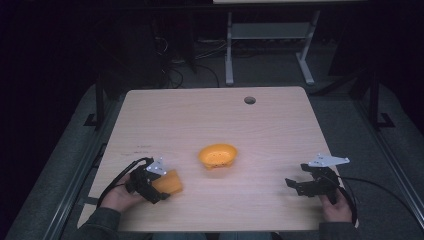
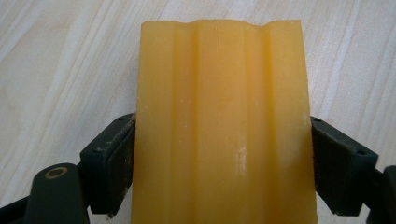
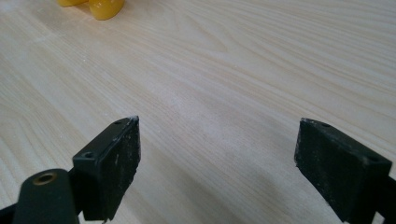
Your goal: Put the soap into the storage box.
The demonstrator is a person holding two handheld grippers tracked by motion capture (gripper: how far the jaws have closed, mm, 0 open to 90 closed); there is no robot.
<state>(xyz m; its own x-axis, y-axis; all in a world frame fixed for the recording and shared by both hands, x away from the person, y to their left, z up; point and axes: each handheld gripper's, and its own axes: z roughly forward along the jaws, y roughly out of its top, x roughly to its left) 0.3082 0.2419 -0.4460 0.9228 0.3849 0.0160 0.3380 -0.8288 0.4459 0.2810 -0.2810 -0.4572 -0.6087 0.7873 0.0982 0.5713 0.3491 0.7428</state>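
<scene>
An orange ridged block (image 1: pixel 169 182) lies at the table's front left, and my left gripper (image 1: pixel 159 187) is shut on it. In the left gripper view the block (image 2: pixel 222 126) stands between the two black pads, which press its sides just above the wood. An orange-yellow perforated bowl (image 1: pixel 217 156) sits near the table's middle. Its yellow base (image 3: pixel 102 7) peeks in at the top left of the right gripper view. My right gripper (image 1: pixel 292 185) rests at the front right, open, with bare wood between its fingers (image 3: pixel 116 163).
The light wooden table (image 1: pixel 210 120) has a round cable hole (image 1: pixel 249 100) near its far edge. Cables trail from both grippers toward the front edge. A white desk frame (image 1: pixel 270 45) stands on the dark floor beyond the table.
</scene>
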